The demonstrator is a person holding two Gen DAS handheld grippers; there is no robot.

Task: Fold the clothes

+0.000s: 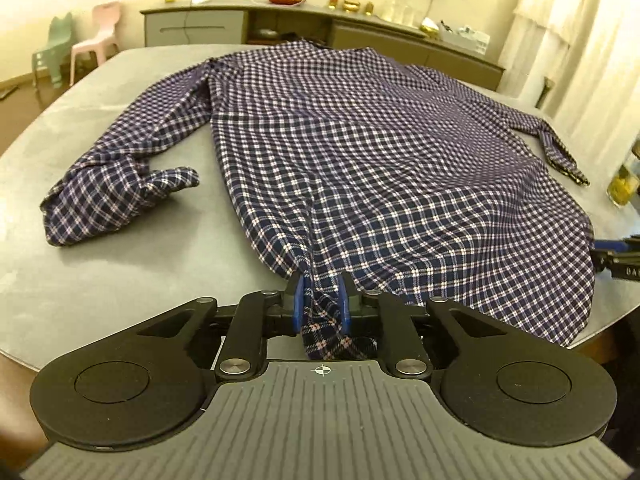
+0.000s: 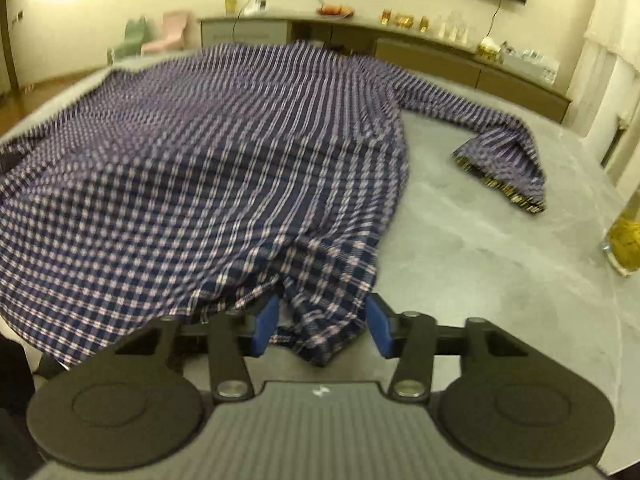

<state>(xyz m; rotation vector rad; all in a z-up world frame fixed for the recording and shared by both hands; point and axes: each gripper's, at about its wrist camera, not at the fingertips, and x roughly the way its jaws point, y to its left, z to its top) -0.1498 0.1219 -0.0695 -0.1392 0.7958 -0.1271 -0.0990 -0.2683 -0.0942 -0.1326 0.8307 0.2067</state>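
A navy-and-white plaid shirt [image 1: 360, 160] lies spread on the grey table [image 1: 120, 280], collar far, hem near. One sleeve is bunched on the left [image 1: 116, 196]; the other trails off to the right [image 2: 504, 160]. My left gripper [image 1: 321, 300] is shut on a bunched fold of the hem at the near edge. My right gripper [image 2: 320, 328] is open, its blue pads [image 2: 264, 328] wide apart, and the hem's right corner lies loosely between them. The right wrist view is blurred by motion. Part of the right gripper shows at the far right of the left wrist view [image 1: 618, 258].
A glass of yellow liquid [image 2: 624, 240] stands near the table's right edge. A long sideboard [image 1: 320, 28] with small items runs along the back wall. Pink [image 1: 100, 36] and green [image 1: 54, 48] small chairs stand at the far left.
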